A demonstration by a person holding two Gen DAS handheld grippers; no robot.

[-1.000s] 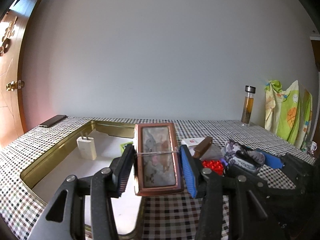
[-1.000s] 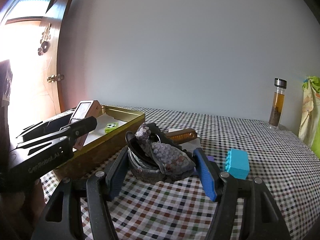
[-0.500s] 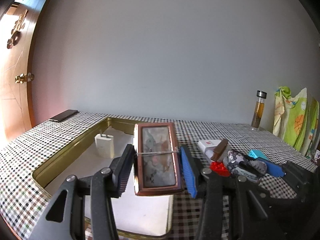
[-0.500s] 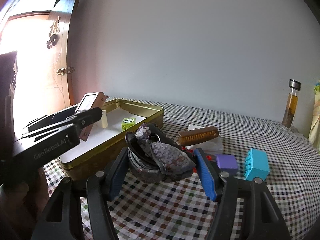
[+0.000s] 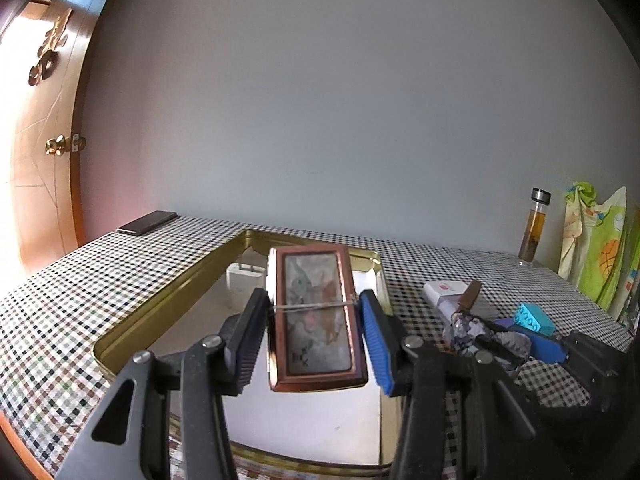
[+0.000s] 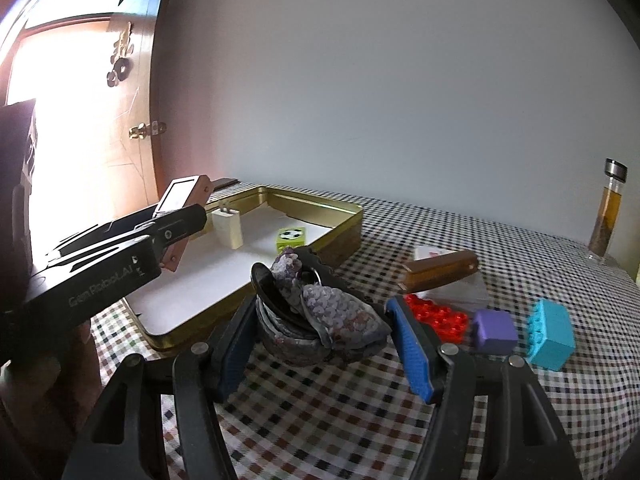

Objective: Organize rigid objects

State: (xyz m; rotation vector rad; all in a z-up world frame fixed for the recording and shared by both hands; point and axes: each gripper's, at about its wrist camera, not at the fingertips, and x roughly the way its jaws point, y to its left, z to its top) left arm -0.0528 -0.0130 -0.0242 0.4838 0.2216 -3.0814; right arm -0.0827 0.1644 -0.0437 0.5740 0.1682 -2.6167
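My left gripper [image 5: 314,338] is shut on a copper-framed flat case [image 5: 314,316] and holds it above the gold tin tray [image 5: 168,296]. The tray holds a white charger plug [image 5: 242,282] and a green cube [image 6: 291,237]. My right gripper [image 6: 322,338] is shut on a grey patterned pouch with a black strap [image 6: 320,312], just right of the tray's near corner [image 6: 256,304]. The left gripper and case also show in the right wrist view [image 6: 176,216], over the tray's left side.
On the checked cloth right of the tray lie a brown comb on a white box [image 6: 442,270], a red brick [image 6: 438,316], a purple block [image 6: 494,330] and a teal block [image 6: 550,334]. A glass bottle [image 6: 608,208] stands far right. A dark phone [image 5: 148,222] lies far left.
Both grippers have moved left with their loads. The case now hangs over the tray's inside; the pouch has come closer to the tray's corner.
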